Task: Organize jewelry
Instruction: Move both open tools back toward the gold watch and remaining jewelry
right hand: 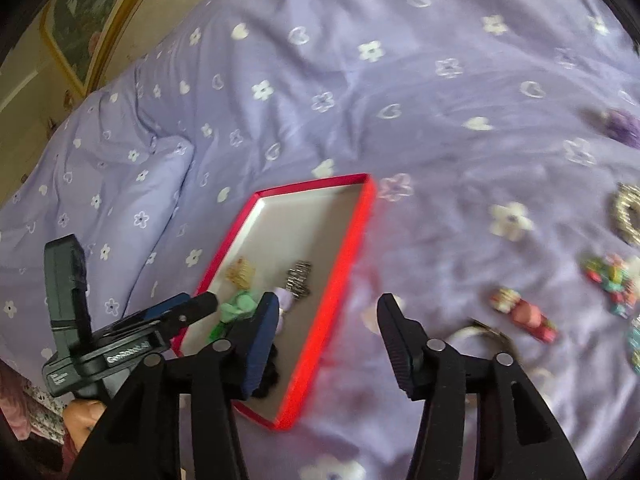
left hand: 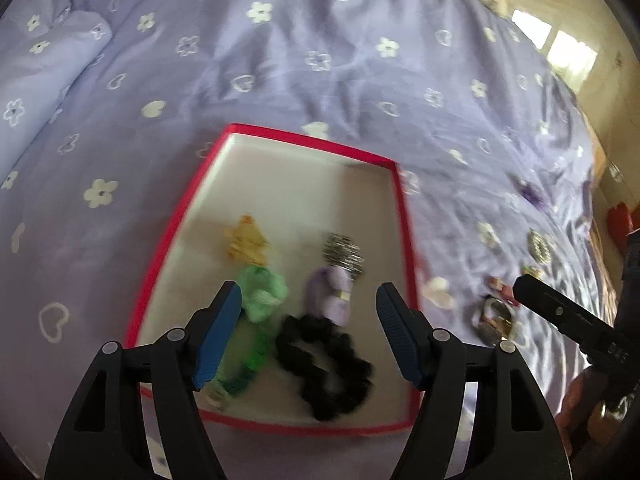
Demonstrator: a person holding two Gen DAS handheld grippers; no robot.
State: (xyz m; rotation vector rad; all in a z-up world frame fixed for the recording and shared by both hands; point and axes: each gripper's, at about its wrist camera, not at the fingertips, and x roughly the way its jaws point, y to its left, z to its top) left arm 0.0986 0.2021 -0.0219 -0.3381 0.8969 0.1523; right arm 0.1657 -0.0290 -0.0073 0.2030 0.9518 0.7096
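A red-rimmed white tray (left hand: 406, 216) (right hand: 360, 220) lies on the purple bedspread. Inside it sit a gold clip (left hand: 246, 242), a silver bracelet (left hand: 344, 254), a green scrunchie (left hand: 262, 292), a lilac piece (left hand: 332, 292) and a black scrunchie (left hand: 324, 360). My left gripper (left hand: 310, 336) hangs open above the tray with nothing between its blue pads. My right gripper (right hand: 328, 340) is open too, over the tray's right rim and the bedspread, empty. Loose pieces lie right of the tray: a pink clip (right hand: 528, 314), a colourful clip (right hand: 612, 280), a silver ring-shaped piece (right hand: 628, 212) and a dark bangle (left hand: 494, 318).
A purple flower piece (right hand: 622, 126) lies farther back on the bed. A pillow (left hand: 44, 68) sits at the left. The left gripper's body (right hand: 120, 336) and a hand (right hand: 80, 412) show low left in the right wrist view. Floor and a window (left hand: 556, 44) lie beyond the bed's right edge.
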